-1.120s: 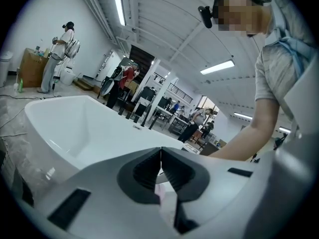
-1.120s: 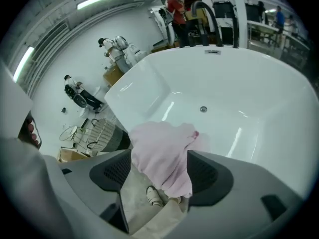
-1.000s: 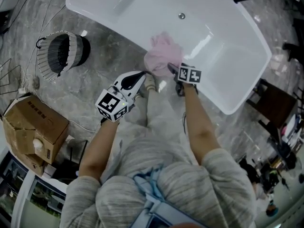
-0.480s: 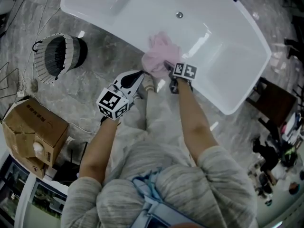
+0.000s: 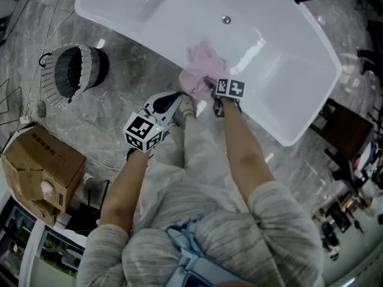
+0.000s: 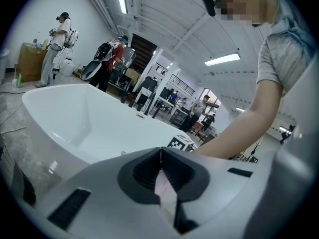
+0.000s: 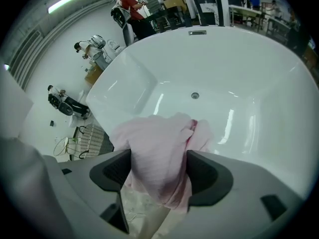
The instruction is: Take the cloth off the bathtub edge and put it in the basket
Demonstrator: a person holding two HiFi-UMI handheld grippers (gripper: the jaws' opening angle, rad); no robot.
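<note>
A pink cloth (image 5: 202,69) lies bunched over the near edge of the white bathtub (image 5: 128,33), at twelve o'clock from the person bending over it. The right gripper (image 5: 210,85) points steeply down onto it. In the right gripper view its jaws stand wide apart, with the cloth (image 7: 159,158) filling the gap between them but seemingly not yet squeezed. The left gripper (image 5: 178,97) waits at the cloth's seven o'clock, its jaws closed together and holding nothing. The wire basket (image 5: 51,79) stands on the stone floor, well apart at the cloth's nine o'clock.

The step in hand looks to be the grasp. It will likely go best if the right jaws sink deep into the thick of the folds before closing. They should then lift straight up, so the loose tail clears the rim before the swing toward the basket.
</note>
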